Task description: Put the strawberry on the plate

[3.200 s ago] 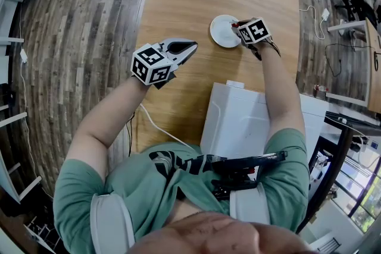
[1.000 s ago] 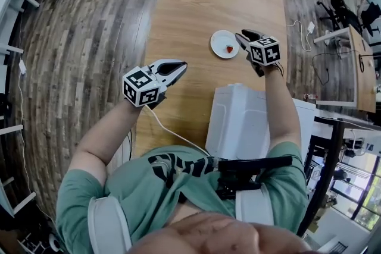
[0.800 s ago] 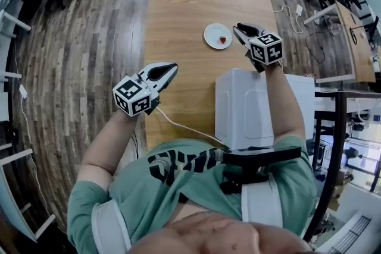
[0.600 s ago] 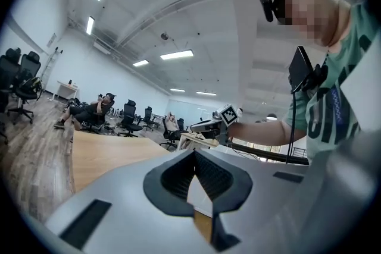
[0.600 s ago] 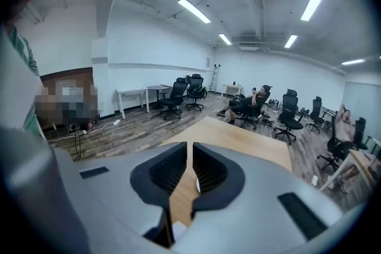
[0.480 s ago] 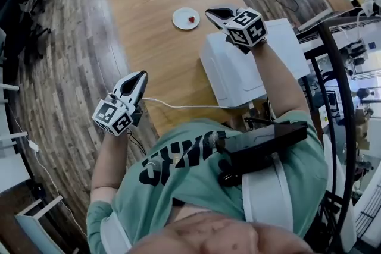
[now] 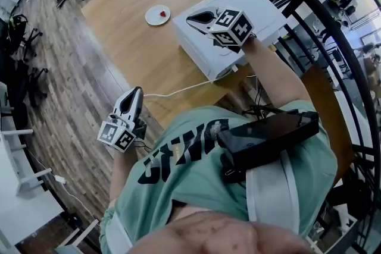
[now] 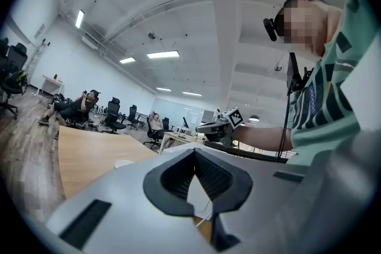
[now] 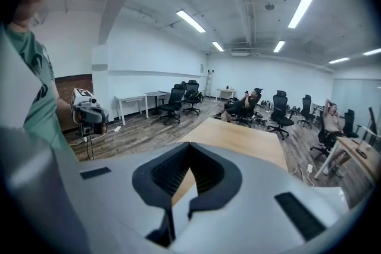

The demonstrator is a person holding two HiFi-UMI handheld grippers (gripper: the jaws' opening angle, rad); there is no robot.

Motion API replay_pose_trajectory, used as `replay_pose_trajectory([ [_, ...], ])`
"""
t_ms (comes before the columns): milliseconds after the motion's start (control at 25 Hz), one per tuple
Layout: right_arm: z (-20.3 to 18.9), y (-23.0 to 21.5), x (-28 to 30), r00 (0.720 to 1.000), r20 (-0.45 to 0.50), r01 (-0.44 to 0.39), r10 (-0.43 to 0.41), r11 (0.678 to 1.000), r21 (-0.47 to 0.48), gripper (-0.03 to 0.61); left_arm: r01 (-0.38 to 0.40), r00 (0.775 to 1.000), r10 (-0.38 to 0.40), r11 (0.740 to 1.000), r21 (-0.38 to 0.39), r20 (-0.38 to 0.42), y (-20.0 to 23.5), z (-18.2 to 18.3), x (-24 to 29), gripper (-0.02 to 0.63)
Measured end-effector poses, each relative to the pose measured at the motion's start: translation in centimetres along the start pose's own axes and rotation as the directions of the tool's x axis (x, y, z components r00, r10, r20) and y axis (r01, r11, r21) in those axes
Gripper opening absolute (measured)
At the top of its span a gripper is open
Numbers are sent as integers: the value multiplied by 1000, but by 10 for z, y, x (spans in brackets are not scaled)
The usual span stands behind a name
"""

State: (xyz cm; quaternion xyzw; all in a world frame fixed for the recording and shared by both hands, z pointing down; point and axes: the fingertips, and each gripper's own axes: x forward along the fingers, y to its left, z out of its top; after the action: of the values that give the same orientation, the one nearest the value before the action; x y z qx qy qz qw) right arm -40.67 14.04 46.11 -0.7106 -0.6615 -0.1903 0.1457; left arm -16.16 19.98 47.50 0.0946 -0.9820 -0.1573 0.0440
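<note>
Task judged complete: leave the small, glossy red strawberry (image 7: 159,12) on the round white plate (image 7: 153,19), at 11 o'clock on the matte wood-grain counter (image 7: 125,38). Hold the right tongs (image 7: 190,18), just closed on nothing, and the left tongs (image 7: 136,95), shut and empty, well clear. Avoid snagging the thin white cable (image 7: 178,91) beside the boxy white case (image 7: 253,3).

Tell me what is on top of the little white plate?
One red strawberry sits on the plate, nothing else. The bit of plate under it is covered.
</note>
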Motion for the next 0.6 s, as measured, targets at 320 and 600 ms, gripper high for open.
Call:
replay_pose_trajectory([
  [320, -47, 19, -112, 999, 37, 1, -3, 999, 35, 8, 77, 997, -77, 996, 42, -16, -108, -6, 47, 5],
  [600, -99, 52, -195, 996, 81, -40, 34, 997, 70, 8, 124, 992, -124, 992, -1, -26, -217, -41, 73, 5],
])
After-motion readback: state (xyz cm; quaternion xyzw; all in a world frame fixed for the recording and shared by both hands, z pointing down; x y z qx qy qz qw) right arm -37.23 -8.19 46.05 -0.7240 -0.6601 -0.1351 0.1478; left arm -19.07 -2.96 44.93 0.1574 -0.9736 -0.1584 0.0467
